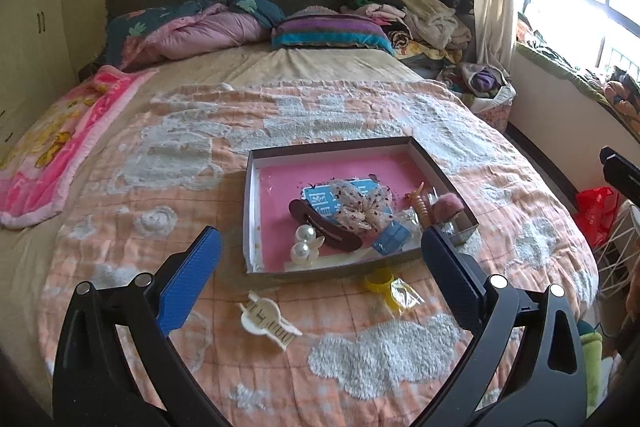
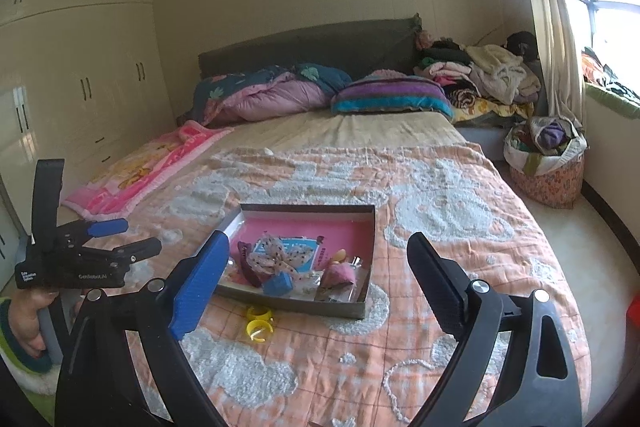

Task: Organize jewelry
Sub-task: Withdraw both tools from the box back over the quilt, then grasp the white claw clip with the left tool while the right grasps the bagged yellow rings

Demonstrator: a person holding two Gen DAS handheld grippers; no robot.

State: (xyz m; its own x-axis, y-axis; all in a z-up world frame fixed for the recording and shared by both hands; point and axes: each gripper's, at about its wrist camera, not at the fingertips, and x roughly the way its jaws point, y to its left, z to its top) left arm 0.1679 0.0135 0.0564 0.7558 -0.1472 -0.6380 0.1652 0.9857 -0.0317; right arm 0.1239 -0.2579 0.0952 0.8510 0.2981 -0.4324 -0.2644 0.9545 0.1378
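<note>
Shallow box [image 2: 362, 227] on bedspread [image 2: 440, 195]; yellow rings [image 2: 260, 323] beside.

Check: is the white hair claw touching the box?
Apart. The left wrist view shows bare quilt between the white hair claw and the box.

Each hand-held gripper is a black frame with round silver screws; the left hand-held gripper [image 1: 320, 259] and right hand-held gripper [image 2: 316, 271] both carry one blue ribbed pad [image 1: 188, 283] and one black one. White lettering marks the left body.
</note>
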